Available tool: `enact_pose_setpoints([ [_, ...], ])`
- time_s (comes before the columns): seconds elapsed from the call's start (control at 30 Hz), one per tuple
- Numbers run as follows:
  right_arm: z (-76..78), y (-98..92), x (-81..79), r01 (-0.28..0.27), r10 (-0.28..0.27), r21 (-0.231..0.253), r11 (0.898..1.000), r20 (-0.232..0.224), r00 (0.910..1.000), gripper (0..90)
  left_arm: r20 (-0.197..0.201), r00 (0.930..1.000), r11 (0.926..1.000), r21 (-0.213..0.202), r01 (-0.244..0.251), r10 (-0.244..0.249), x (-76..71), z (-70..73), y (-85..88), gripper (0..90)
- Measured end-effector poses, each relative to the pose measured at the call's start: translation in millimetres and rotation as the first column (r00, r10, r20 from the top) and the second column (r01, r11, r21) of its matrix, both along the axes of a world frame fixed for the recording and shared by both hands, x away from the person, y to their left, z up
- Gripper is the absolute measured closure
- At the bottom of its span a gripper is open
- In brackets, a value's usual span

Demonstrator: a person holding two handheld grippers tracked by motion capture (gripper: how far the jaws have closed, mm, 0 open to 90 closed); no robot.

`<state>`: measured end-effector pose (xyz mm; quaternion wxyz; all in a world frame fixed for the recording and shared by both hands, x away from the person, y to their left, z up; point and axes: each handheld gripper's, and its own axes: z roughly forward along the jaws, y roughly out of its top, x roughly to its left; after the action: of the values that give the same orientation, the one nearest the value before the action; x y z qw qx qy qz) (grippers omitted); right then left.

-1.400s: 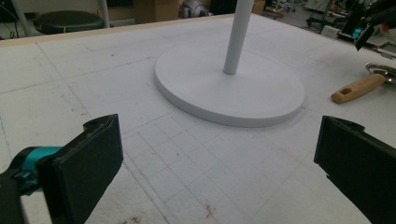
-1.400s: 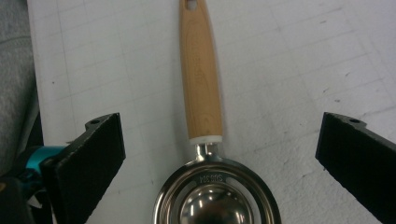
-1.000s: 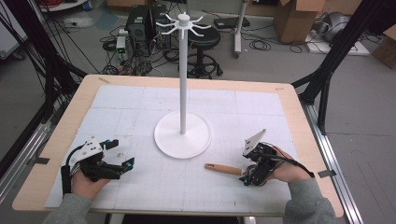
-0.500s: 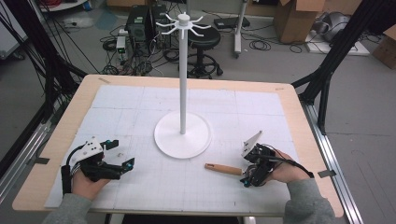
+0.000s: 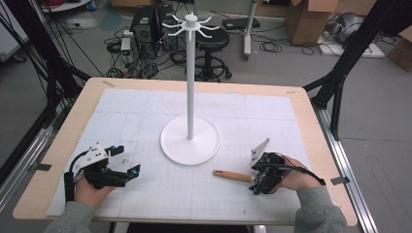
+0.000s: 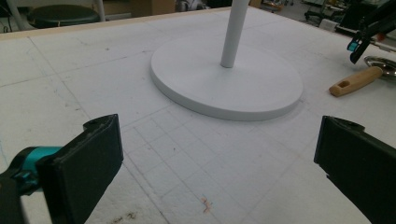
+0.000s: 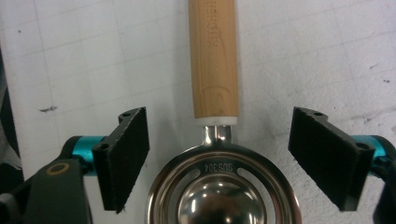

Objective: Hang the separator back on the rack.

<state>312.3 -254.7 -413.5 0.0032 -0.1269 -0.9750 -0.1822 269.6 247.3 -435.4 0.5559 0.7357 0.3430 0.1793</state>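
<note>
handle reads "kitchen"; steel "sus304".

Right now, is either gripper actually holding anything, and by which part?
Nothing is held. The right gripper has been closing around the utensil near its metal neck, not yet touching. The left gripper is open.

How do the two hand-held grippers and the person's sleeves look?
Each hand-held gripper, left and right, has a black body, black flat jaw pads on teal mounts, a grey three-cornered plate on top and a black trailing cable. The person wears grey sleeves.
</note>
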Motion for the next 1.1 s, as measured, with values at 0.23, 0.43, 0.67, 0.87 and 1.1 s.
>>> enact_pose_setpoints([
  [0.23, -0.3, 0.8, -0.4, -0.008, 0.008, -0.013, 1.0, 0.013, 0.9999, 30.7, -0.005, 1.0, 1.0, 0.002, 0.002, -0.002, 0.4, -0.4, -0.2, 1.8],
  [0.43, -2.7, 2.5, -0.5, -0.01, 0.01, -0.027, 1.0, 0.025, 0.9996, 35.1, -0.004, 1.0, 1.0, 0.003, 0.001, -0.001, 0.4, -0.4, -0.2, 1.8],
  [0.67, -1.9, 2.7, -0.8, -0.018, 0.018, -0.018, 1.0, 0.022, 0.9996, 42.2, -0.008, 1.0, 1.0, 0.003, 0.003, -0.003, 0.3, -0.7, -0.6, 1.8],
  [0.87, -1.2, 3.4, -0.2, -0.009, 0.009, -0.022, 1.0, 0.02, 0.9998, 47.2, -0.009, 0.9999, 0.9999, 0.012, 0.005, -0.005, 0.7, -1.0, -0.6, 1.8],
  [1.1, -0.1, 6.8, -1.3, -0.015, 0.016, -0.043, 0.999, 0.021, 0.9996, 52.4, -0.011, 0.9999, 0.9999, 0.009, 0.004, -0.004, 0.5, -1.1, -0.9, 1.8],
])
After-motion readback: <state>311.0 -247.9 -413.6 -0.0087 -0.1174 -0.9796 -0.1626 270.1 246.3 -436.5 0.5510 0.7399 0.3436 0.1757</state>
